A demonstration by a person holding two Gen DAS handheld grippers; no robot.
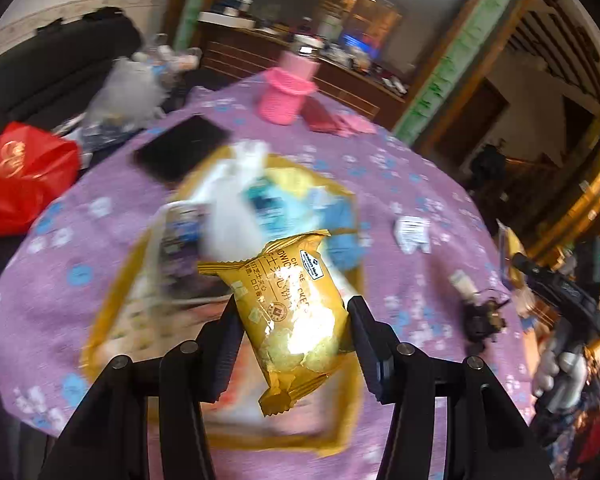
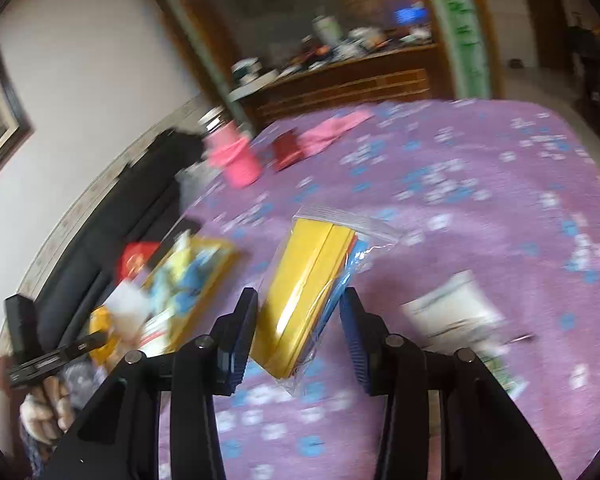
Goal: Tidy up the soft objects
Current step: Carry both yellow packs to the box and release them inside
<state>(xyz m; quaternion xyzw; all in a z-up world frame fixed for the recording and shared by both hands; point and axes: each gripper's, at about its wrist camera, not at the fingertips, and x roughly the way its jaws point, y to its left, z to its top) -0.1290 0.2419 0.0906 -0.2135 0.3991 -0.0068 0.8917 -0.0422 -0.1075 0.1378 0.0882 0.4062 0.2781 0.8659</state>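
the left wrist view is taken from just behind the left gripper, looking forward and down along its fingers at a yellow tray close below on the purple-clothed bench. the right wrist view is taken from behind the right gripper, tilted, facing across the bench toward a wooden sideboard. shared by both views are the bench cloth, the tray, a pink cup and the sideboard. each gripper is caught at the other view's edge: the right gripper and the left gripper.
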